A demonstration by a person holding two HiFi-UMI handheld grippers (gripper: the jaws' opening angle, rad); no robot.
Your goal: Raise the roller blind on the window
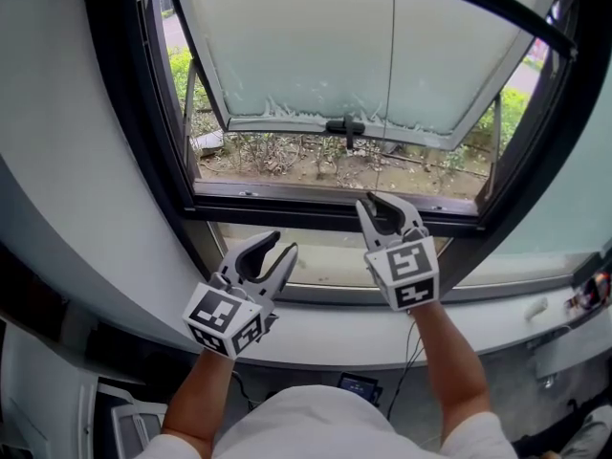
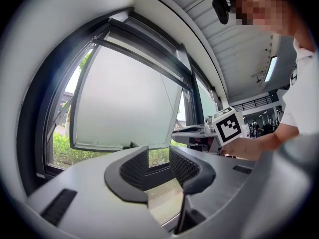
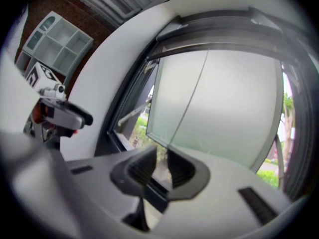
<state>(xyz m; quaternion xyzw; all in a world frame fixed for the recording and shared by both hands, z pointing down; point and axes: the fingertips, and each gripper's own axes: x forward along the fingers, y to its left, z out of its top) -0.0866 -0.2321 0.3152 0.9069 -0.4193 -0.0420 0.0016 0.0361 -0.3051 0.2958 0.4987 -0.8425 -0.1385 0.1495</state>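
Left gripper (image 1: pixel 280 246), lower left, gapes empty; right gripper (image 1: pixel 378 201), centre, half-closed around the cord (image 1: pixel 392 65), seemingly not pinching.

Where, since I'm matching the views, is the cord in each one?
Head view: cord right of centre, dropping to the right gripper.
Left gripper view: faint slanting line at centre.
Right gripper view: slants down to the jaws.
Shared landmark: the frosted pane behind it.
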